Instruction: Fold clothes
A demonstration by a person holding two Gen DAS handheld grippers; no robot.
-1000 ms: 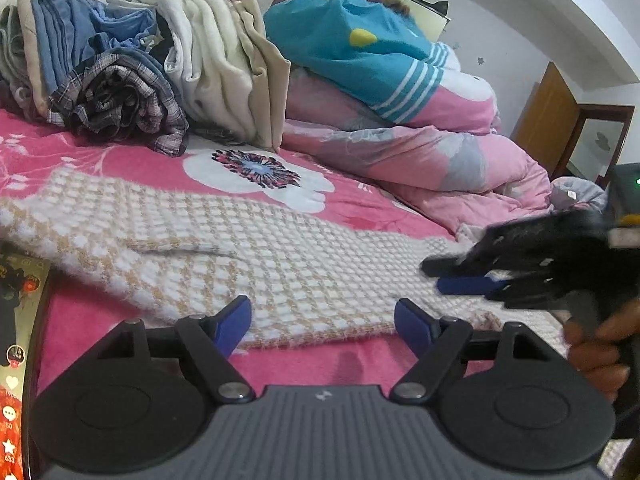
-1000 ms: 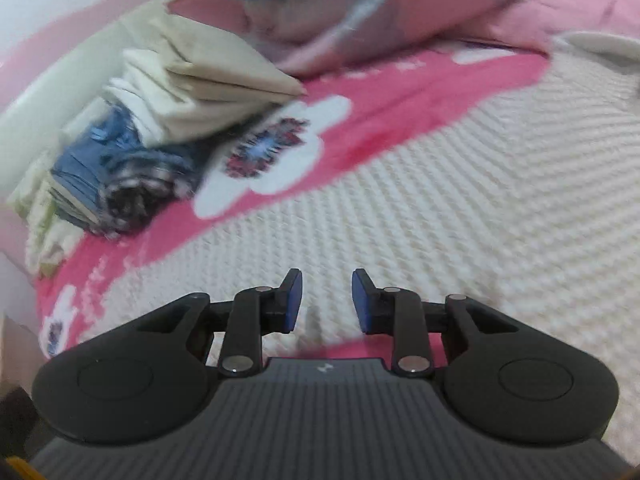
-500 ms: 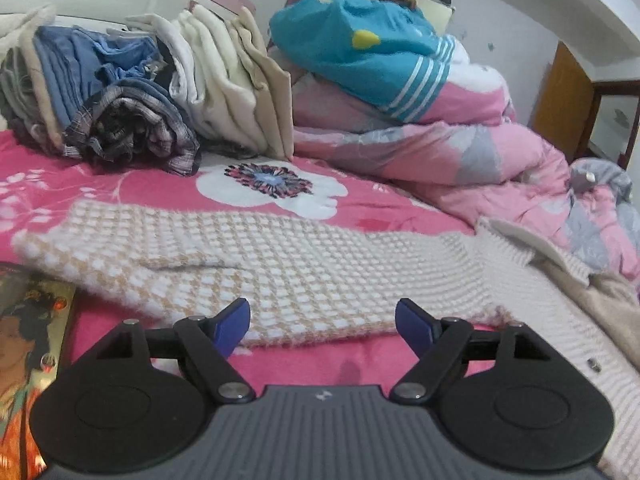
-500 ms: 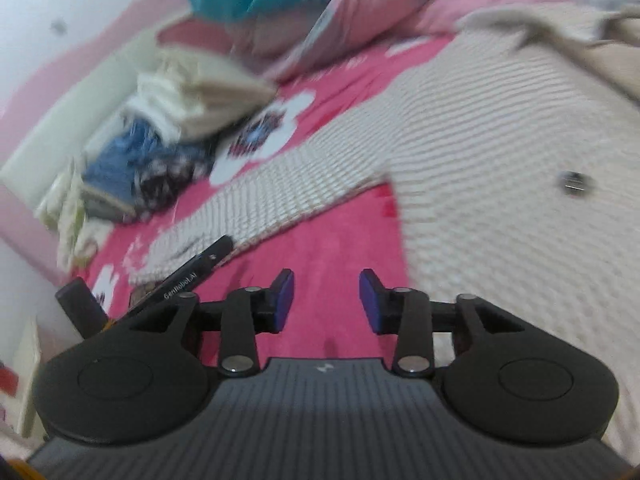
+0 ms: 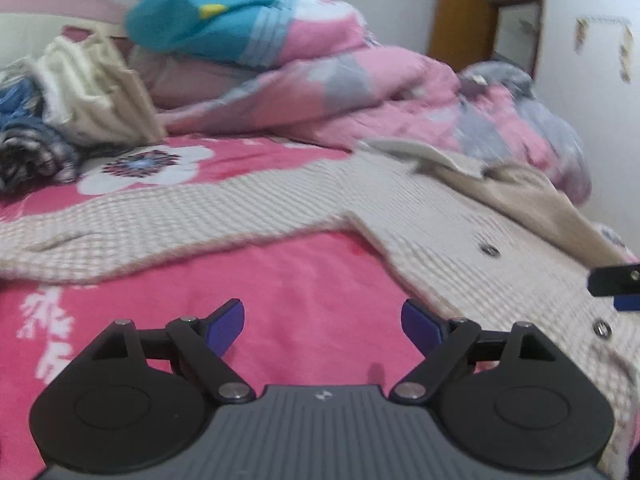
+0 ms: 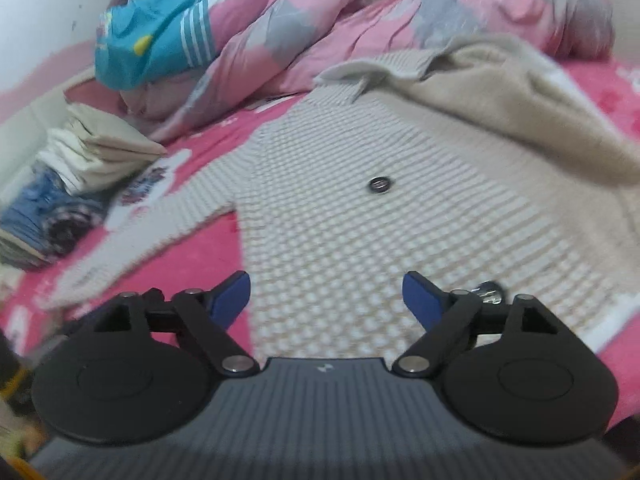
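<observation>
Bed: pink floral-print bedsheet (image 5: 312,276) covers the mattress under both grippers; a white flower motif with a dark centre (image 5: 140,166) lies ahead and to the left of the left jaws.
Background: white walls, with a brown wooden door (image 5: 460,20) far ahead on the right in the left wrist view.
Task garment: cream and beige waffle-knit cardigan with dark round buttons (image 6: 360,216) lies spread flat on the bed. Its body is directly ahead of and partly beneath the right jaws; one sleeve (image 5: 132,236) runs out to the left, ahead of the left jaws. A plain beige panel of it (image 6: 520,112) is turned over, ahead and to the right of the right jaws.
Buttons: one (image 6: 380,184) lies ahead of the right jaws, a second (image 6: 490,292) just beside the right-hand finger.
Left gripper (image 5: 322,320): jaws wide apart and opening, with nothing between them; only bare pink sheet beneath, the cardigan's edge just to their right.
Right gripper (image 6: 326,294): jaws wide apart and opening, above the cardigan's knit, gripping nothing. Its tip also shows at the right edge of the left wrist view.
Other items: stack of folded cream, blue and plaid clothes (image 6: 80,168) far left of both jaws; rumpled pink and grey quilt (image 5: 380,92) beyond the cardigan, with a teal striped bundle (image 5: 216,12) on top.
</observation>
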